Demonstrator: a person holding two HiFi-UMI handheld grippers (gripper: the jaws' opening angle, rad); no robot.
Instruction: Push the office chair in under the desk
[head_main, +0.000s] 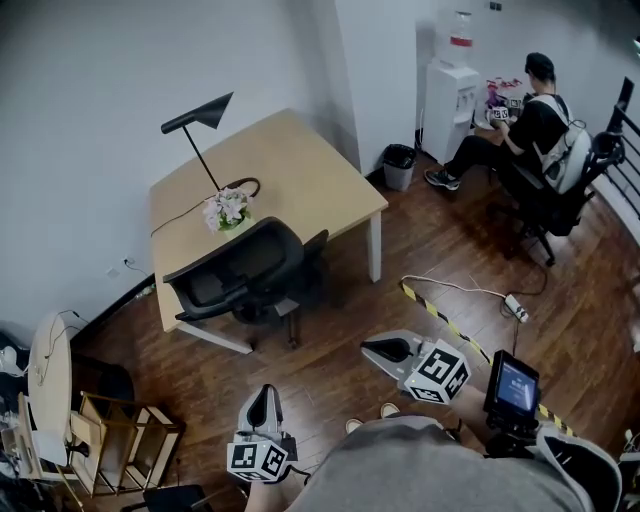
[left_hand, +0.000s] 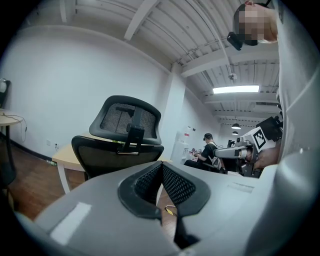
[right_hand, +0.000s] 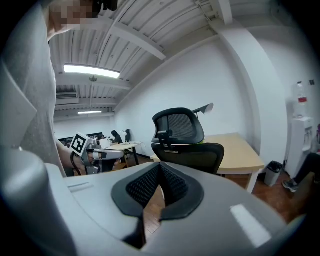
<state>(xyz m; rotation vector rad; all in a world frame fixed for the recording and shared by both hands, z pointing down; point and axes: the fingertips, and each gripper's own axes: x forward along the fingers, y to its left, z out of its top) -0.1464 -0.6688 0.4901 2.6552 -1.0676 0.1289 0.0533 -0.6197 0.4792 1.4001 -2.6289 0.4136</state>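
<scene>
The office chair (head_main: 235, 265) stands at the near long edge of the bench (head_main: 300, 170), its backrest facing the person and close against that edge. The head view does not show how far the seat reaches beneath the top. The left gripper (head_main: 262, 395) and the right gripper (head_main: 372, 348) are both held well apart from the chair, pointing toward it. In the left gripper view the fingers (left_hand: 172, 182) are pressed together with nothing between them, and the right gripper view shows the same for its fingers (right_hand: 167, 182). This arrangement fits either a chair to be driven further in or a chair already home with the grippers drawn clear. For any contact, closed fingers probably serve best as blunt pushers. They should be set one on each side of the backrest, at equal height, and pressed square to the bench edge so the castors do not swing the chair aside. The push should stay slow, because a knock against the bench could shake the lamp (head_main: 200, 125) and the flowers (head_main: 227, 208).
</scene>
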